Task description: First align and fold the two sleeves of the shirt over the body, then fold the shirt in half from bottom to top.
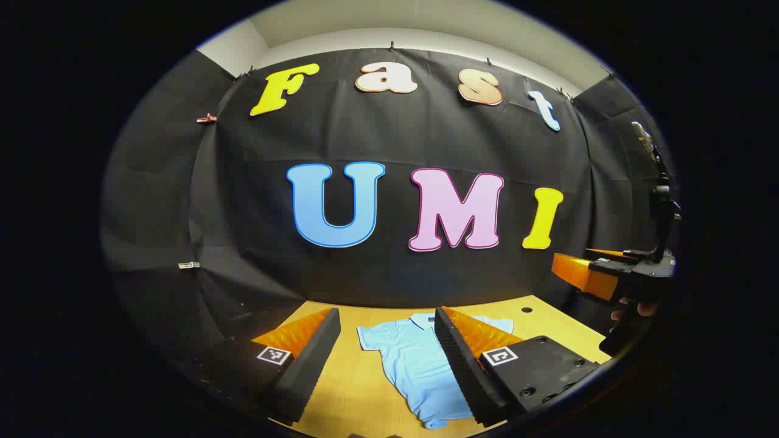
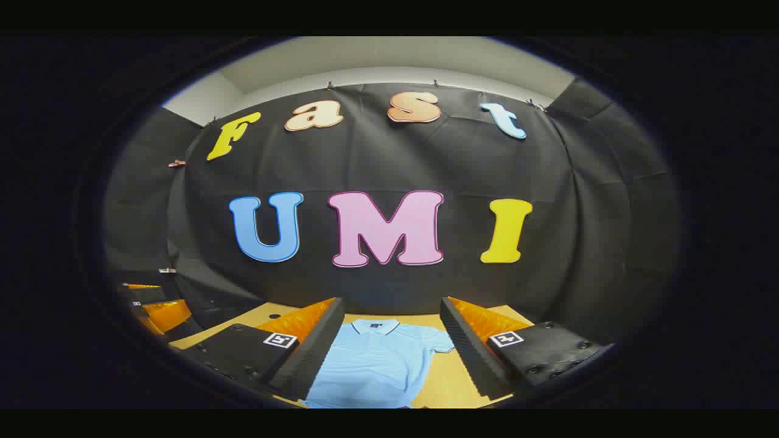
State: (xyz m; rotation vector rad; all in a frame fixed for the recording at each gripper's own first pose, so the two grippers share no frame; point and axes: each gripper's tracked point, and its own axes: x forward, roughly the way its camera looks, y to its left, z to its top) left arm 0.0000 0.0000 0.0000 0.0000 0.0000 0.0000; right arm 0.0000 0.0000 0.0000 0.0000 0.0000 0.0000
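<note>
A light blue polo shirt (image 1: 409, 364) lies flat on the wooden table (image 1: 353, 389), collar toward the back wall and both short sleeves spread out. My left gripper (image 1: 389, 365) hovers open above it, fingers apart over the shirt's left half. In the right gripper view the same shirt (image 2: 374, 365) fills the gap between the fingers of my right gripper (image 2: 389, 356), which is open too, with nothing held. The right gripper (image 1: 584, 274) also shows at the far right of the left gripper view, held up in a hand (image 1: 633, 310). The left gripper (image 2: 155, 307) shows at the left edge.
The table (image 2: 447, 386) runs back to the black cloth wall. A small round hole (image 1: 526, 309) sits near the table's back right corner, and another hole (image 2: 274, 316) shows at its back left. Bare wood borders the shirt on both sides.
</note>
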